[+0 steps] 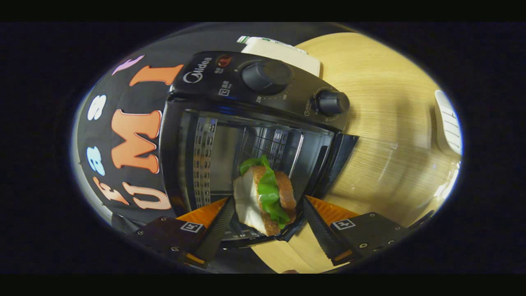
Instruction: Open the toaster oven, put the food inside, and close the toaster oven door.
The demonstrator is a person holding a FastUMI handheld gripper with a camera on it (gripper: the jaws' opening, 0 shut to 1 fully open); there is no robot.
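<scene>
Looking forward along the gripper (265, 218), the whole scene appears rolled to one side. A black toaster oven (250, 135) stands on a pale wooden table (382, 123), with its door (337, 164) swung fully open so the metal cavity is exposed. Inside the cavity, perforated shiny side walls and the bars of a wire rack (271, 142) can be seen. Across the oven's control panel sit two dark round knobs: a larger knob (266, 76) near the middle and a smaller knob (332, 102) towards the end nearest the table's open surface. A small reddish indicator light (224, 61) sits beside the larger knob.

A sandwich (265, 197), made of two slices of crusted bread with bright green lettuce spilling out between them, sits at the mouth of the oven, just ahead of the fingertips and in the gap between them. The two fingers are spread wide apart. One finger (220, 230) lies just beside the pale face of the bread, though it is hard to tell whether it touches; the other finger (320, 230) stands clearly apart from the sandwich, so the tongs do not clamp it.

Behind the oven, a cream-coloured box-like object (283, 51) pokes out above the control panel. Well apart from the oven, at the far edge of the table, lies a white ribbed object (448, 123)
</scene>
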